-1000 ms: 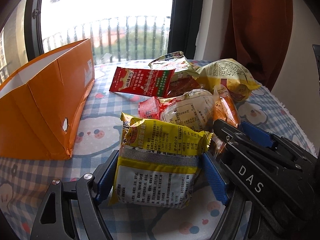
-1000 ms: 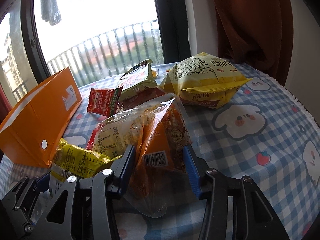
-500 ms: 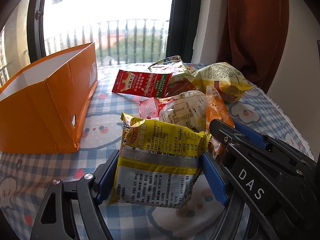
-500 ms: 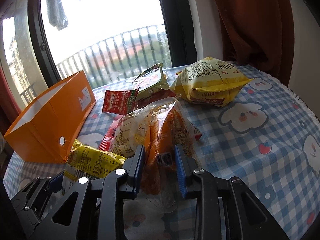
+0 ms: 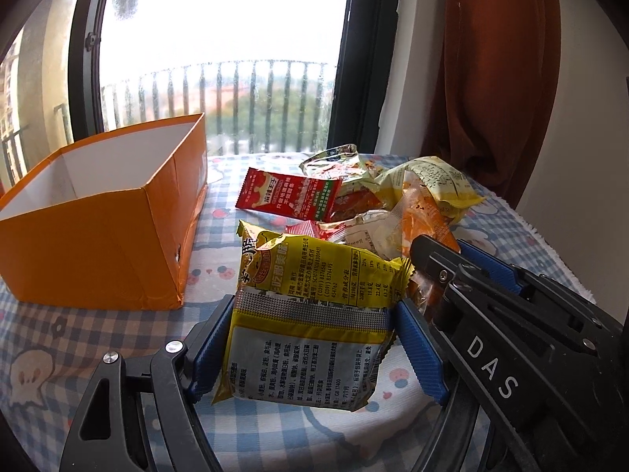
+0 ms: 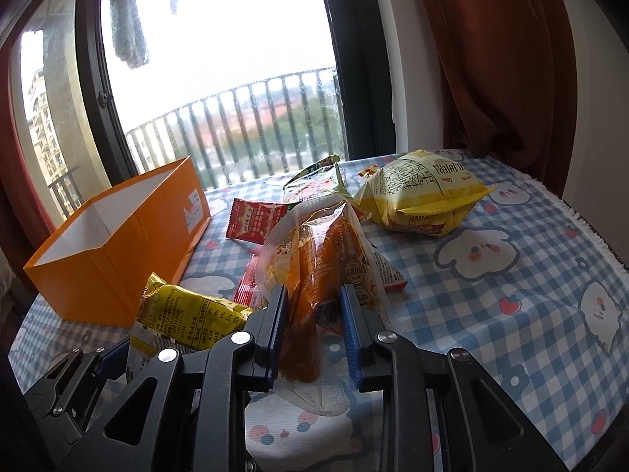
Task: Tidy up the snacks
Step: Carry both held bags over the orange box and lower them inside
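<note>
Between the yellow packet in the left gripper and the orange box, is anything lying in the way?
Nothing: in the left wrist view only bare checked tablecloth separates the yellow packet from the orange box.

Left wrist view: taken from just behind the left gripper (image 5: 314,338), low over the checked tablecloth (image 5: 78,338), facing the window (image 5: 220,39), with the orange box (image 5: 102,244) close at left. Right wrist view: taken from just behind the right gripper (image 6: 314,322), to the right of the first camera, facing the same window (image 6: 220,47). Both views share the orange box (image 6: 118,251), the snack pile, the curtain (image 5: 503,70), and each other's gripper at one edge.
</note>
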### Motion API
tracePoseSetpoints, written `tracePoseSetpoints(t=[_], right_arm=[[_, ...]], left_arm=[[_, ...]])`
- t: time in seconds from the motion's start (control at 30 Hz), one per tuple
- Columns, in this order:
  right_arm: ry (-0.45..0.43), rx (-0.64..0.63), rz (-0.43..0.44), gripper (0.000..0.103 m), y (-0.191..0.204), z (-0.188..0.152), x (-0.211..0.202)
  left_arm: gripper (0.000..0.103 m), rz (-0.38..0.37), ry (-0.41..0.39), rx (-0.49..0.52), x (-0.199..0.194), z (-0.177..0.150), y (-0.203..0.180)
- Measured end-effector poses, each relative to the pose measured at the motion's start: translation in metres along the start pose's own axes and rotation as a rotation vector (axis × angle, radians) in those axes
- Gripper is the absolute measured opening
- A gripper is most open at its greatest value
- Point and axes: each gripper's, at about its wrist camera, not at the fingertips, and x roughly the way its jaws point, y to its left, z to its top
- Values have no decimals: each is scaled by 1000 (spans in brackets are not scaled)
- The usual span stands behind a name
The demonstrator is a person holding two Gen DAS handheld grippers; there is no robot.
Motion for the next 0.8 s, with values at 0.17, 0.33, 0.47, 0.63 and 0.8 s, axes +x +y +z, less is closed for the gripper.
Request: tracePoseSetpoints(t=[0.17, 0.33, 0.47, 0.63, 0.8], right_arm=[[-39, -16, 7, 29, 10, 4, -14], [-79, -26, 21, 29, 19, 12, -27], [-118, -38, 39, 29, 27, 22, -35], [-165, -56, 71, 29, 41, 35, -43], [-205, -74, 97, 29, 54, 47, -46]], left_arm=[[81, 7, -42, -1, -15, 4, 3], [81, 16, -83, -3, -32, 11, 7], [81, 27, -126, -9, -43, 19, 13], [81, 52, -176, -15, -55, 28, 22], [81, 75, -213, -17, -61, 38, 30]])
